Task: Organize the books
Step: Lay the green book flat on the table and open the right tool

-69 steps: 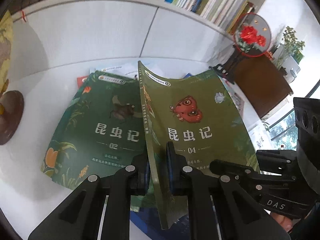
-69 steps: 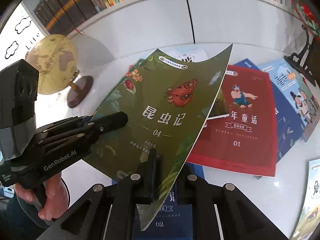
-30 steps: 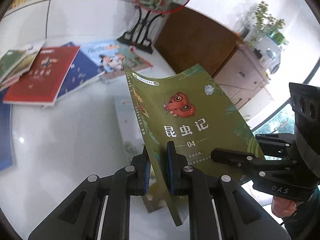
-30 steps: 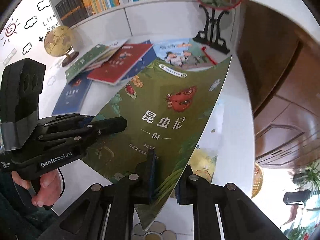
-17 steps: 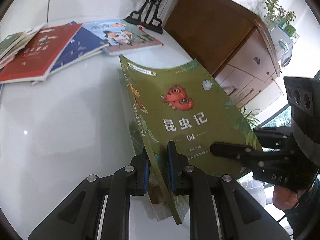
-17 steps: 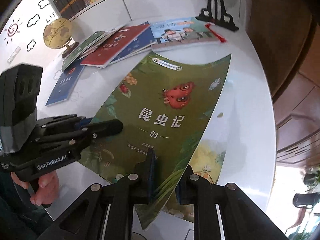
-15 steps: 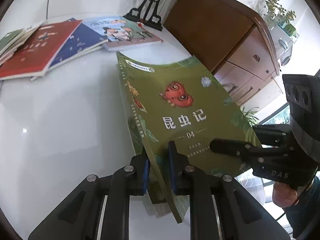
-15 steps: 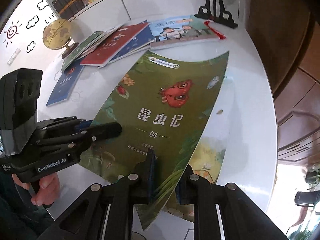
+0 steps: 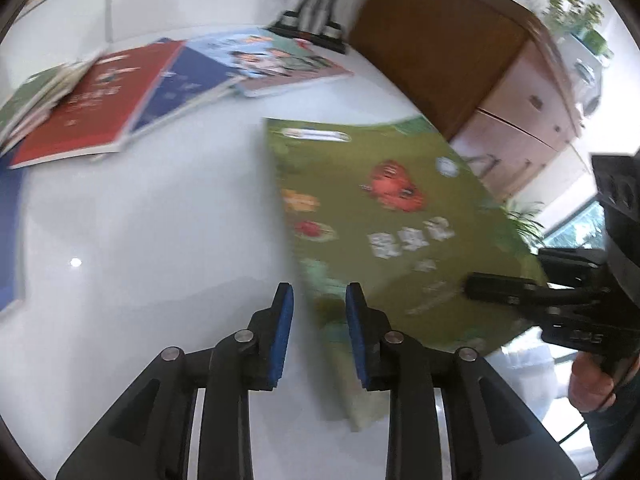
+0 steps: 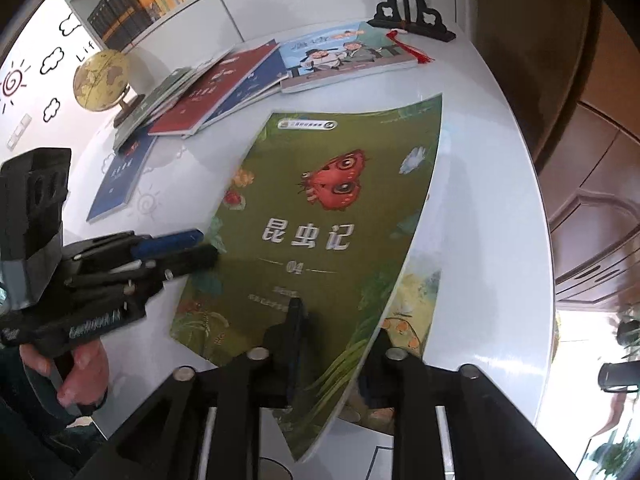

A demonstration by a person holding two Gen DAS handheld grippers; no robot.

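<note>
Blurrily, green book (image 9: 384,232) between both just-opening tools, left tool (image 9: 316,320) released, right tool (image 10: 336,332) seemingly loosened.

Green book (image 10: 320,216) cover, title: 昆虫记, in big white characters.
Green book cover, number: 04, under the title, with a short line at each side.
Green book cover, small lines under the number: too blurred to read.
Left claw (image 10: 200,250) body, brand: white print, blurred, cannot be read.
Right claw (image 9: 466,286) body, mark: light letters, smeared, cannot be read.
Wall (image 10: 36,92), sign: "Lif", black letters cut by the shelf.
</note>
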